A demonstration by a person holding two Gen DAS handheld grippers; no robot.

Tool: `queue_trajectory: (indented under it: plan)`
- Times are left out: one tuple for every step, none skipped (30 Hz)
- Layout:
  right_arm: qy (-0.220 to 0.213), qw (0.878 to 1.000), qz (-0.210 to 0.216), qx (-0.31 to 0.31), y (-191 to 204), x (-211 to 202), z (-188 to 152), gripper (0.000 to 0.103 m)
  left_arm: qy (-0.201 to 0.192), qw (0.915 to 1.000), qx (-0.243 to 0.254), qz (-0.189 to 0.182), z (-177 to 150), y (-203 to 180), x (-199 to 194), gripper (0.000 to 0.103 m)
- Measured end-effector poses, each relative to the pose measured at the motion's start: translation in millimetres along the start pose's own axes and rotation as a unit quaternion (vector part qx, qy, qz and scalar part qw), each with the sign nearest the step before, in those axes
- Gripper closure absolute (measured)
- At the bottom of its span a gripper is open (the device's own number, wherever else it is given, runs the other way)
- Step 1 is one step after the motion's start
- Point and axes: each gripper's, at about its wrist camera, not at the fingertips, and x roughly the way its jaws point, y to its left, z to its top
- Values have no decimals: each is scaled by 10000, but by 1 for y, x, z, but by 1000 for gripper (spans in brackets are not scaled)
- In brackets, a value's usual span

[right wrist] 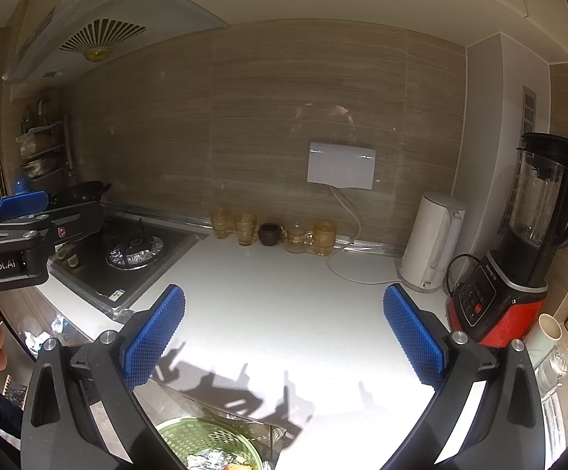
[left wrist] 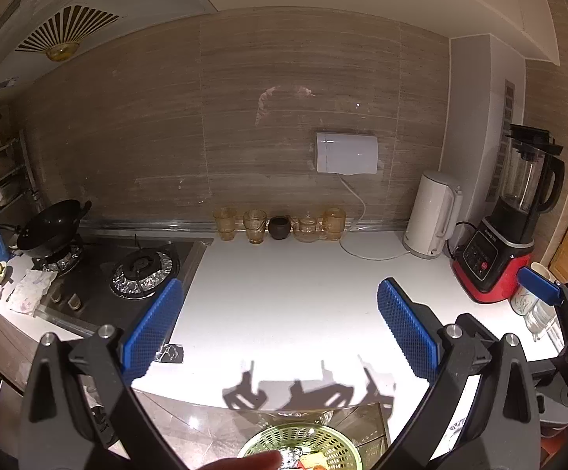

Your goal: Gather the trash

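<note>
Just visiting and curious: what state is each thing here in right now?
Left gripper: open, empty.
Right gripper: open, empty.
Kettle: upright, lid shut.
Blender: lid on, jug looks empty.
Wok: tilted on the burner.
Green basket: holds foil and scraps.

The white countertop (left wrist: 284, 293) is lit hard from above and behind the cameras and burns out near its front edge, where crisp dark gripper shadows (right wrist: 245, 391) fall. The tiled wall (left wrist: 245, 117) is dimmer, with a faint glare patch, and the stove (left wrist: 127, 274) corner sinks into murk. Both fisheye views bend straight lines and darken to black at the rims.
</note>
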Motion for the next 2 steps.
queue_trajectory:
  plan:
    - [5, 10000, -2, 5, -1, 0, 0, 2, 5, 10000, 5, 6, 0, -1, 0, 8]
    - [6, 10000, -7, 10, -1, 0, 0, 2, 13, 10000, -6, -5, 0, 0, 1, 8]
